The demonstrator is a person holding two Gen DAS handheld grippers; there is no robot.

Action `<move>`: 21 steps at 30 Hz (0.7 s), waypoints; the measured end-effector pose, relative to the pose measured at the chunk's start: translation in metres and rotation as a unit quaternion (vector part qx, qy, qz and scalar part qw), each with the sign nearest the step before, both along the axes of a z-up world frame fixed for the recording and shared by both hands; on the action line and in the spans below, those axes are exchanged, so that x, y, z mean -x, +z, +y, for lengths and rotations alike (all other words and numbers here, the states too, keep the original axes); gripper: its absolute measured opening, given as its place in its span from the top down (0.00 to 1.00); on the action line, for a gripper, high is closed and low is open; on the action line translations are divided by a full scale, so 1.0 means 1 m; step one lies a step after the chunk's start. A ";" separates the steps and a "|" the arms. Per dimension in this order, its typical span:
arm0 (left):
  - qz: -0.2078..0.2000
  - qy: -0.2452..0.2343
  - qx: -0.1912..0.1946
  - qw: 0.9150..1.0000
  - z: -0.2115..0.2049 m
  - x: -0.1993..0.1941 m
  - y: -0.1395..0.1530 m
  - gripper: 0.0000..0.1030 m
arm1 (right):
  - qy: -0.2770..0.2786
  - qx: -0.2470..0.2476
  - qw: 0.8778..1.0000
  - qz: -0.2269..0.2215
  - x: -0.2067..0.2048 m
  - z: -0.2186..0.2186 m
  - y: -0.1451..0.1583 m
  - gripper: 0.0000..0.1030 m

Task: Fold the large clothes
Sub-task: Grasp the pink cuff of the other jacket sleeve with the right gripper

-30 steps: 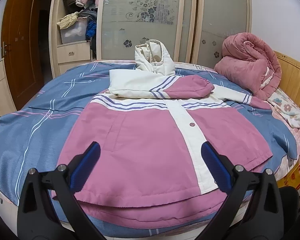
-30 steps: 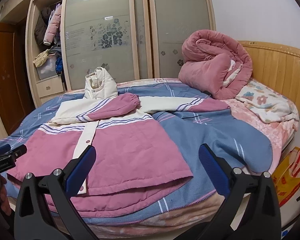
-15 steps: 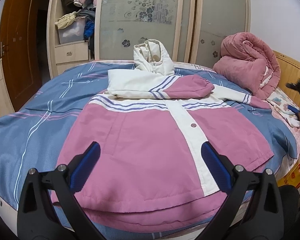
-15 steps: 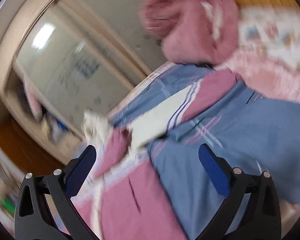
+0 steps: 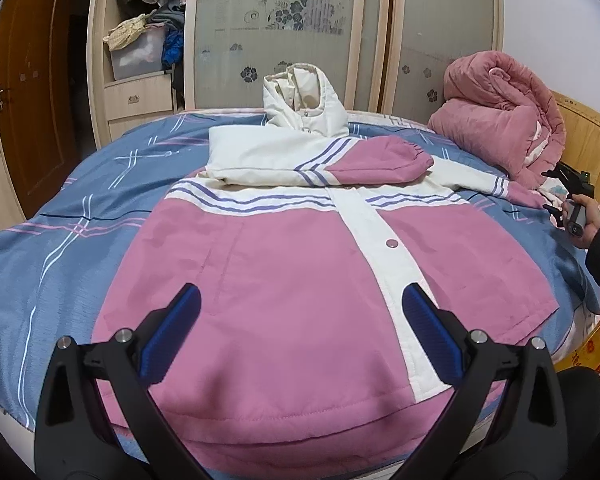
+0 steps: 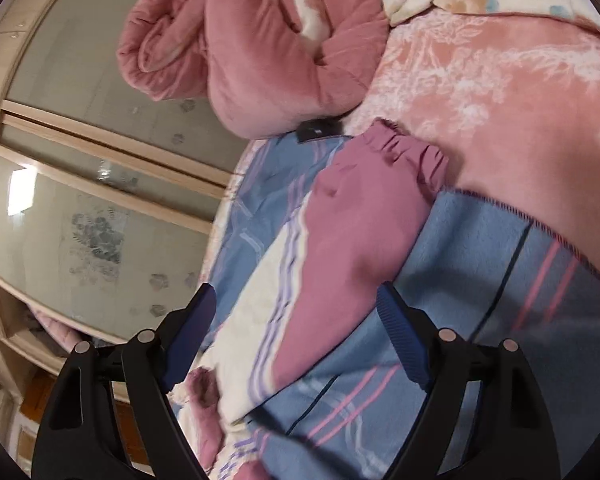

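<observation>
A pink and cream hooded jacket [image 5: 284,276] lies front up on the blue bed cover [image 5: 72,216]. One sleeve is folded across its chest [image 5: 340,160]; the other sleeve [image 5: 488,184] stretches out to the right. My left gripper [image 5: 300,332] is open and empty, hovering over the jacket's hem. My right gripper [image 6: 296,344] is open and empty, tilted, just above the outstretched sleeve [image 6: 340,240], short of its pink cuff [image 6: 408,152]. It shows in the left wrist view [image 5: 572,200] at the far right, held in a hand.
A rolled pink quilt [image 5: 504,112] lies at the head of the bed by the wooden headboard [image 5: 588,148]. A pink floral blanket [image 6: 500,92] lies beside the sleeve cuff. A wardrobe with frosted sliding doors [image 5: 276,32] stands behind the bed.
My right gripper swung from the bed's front edge out to the right and tilted, now close over the outstretched sleeve. My left gripper stayed over the hem.
</observation>
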State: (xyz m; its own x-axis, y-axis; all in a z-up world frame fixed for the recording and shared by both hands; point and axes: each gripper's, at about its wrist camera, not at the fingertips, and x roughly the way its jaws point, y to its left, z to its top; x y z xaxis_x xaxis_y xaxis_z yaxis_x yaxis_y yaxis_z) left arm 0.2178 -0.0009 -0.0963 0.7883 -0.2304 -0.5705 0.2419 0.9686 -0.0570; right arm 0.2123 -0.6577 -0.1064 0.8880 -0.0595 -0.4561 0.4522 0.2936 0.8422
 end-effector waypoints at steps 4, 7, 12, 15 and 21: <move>0.007 0.000 -0.001 1.000 -0.002 -0.005 -0.004 0.02 | -0.011 -0.018 1.000 0.020 -0.008 -0.012 -0.019 0.19; 0.010 -0.001 -0.003 1.000 -0.004 -0.008 -0.006 0.02 | -0.022 -0.024 0.999 0.036 -0.010 -0.018 -0.029 0.23; 0.017 0.000 -0.006 1.000 -0.005 -0.012 -0.010 0.02 | -0.028 -0.022 0.998 0.058 -0.019 -0.026 -0.040 0.41; 0.019 0.001 -0.007 1.000 -0.005 -0.013 -0.010 0.02 | -0.045 -0.020 0.996 0.075 -0.018 -0.028 -0.046 0.82; 0.018 0.001 -0.001 1.000 -0.002 -0.012 -0.009 0.02 | -0.071 0.096 0.990 0.080 -0.032 0.002 0.016 0.94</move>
State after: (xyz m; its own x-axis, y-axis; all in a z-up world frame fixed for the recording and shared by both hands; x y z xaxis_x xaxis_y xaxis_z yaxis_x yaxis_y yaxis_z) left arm 0.2303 -0.0030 -0.1053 0.7684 -0.2273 -0.5983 0.2371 0.9694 -0.0638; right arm 0.2446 -0.6558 -0.0908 0.7817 -0.2781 -0.5582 0.6236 0.3642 0.6917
